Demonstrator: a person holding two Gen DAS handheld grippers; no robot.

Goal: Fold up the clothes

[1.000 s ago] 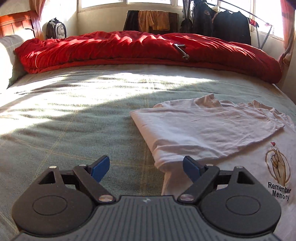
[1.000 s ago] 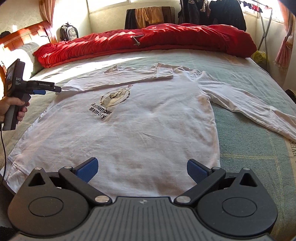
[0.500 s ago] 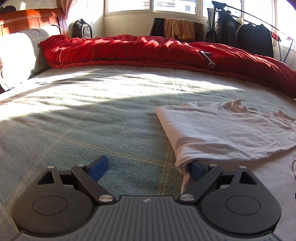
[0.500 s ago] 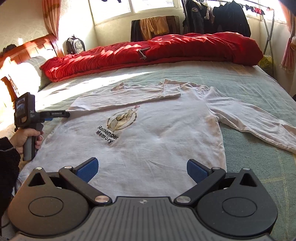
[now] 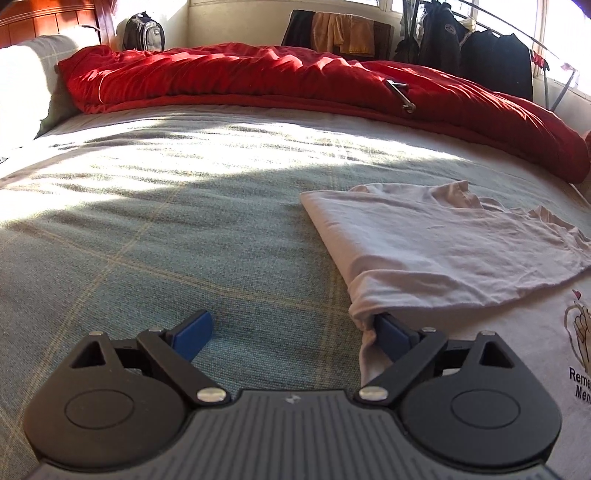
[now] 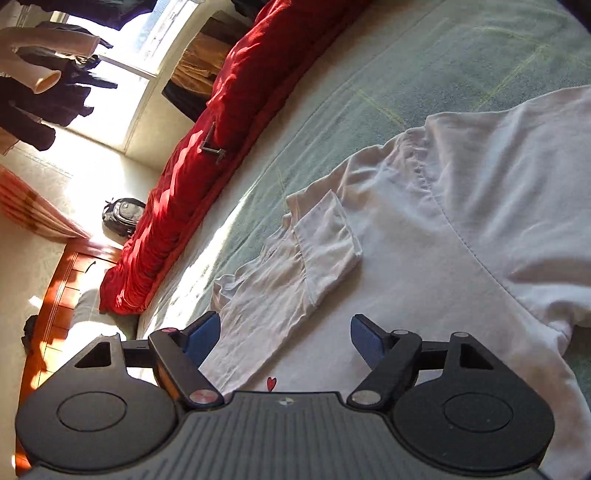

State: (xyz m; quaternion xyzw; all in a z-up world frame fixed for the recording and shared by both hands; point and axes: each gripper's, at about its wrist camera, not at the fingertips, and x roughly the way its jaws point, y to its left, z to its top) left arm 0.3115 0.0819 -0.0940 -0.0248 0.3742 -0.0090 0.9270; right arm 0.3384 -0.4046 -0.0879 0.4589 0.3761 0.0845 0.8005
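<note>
A white long-sleeved shirt (image 5: 443, 251) with a hand print and lettering lies flat on the green plaid bedspread (image 5: 166, 251). One sleeve is folded across its chest. My left gripper (image 5: 291, 336) stands open at the shirt's side, and its right fingertip (image 5: 391, 338) is tucked under the fold's drooping edge. In the right wrist view the picture is rolled sideways. There my right gripper (image 6: 284, 338) hovers over the shirt (image 6: 461, 229) near the folded sleeve's cuff (image 6: 325, 236). Its jaws are closing, cloth lies beneath them, and the pads press on nothing.
A rumpled red duvet (image 5: 295, 81) with a metal tool (image 5: 400, 94) on it runs along the bed's far side. A pillow (image 5: 22, 85) and a wooden headboard (image 6: 55, 314) are at one end. A backpack (image 5: 144, 31) and hung clothes (image 5: 480, 55) stand by the window.
The right gripper rolled sideways and swept in over the shirt's collar and folded sleeve, its jaws narrowing. The left gripper shifted slightly, so its right finger now sits under the fold's edge.
</note>
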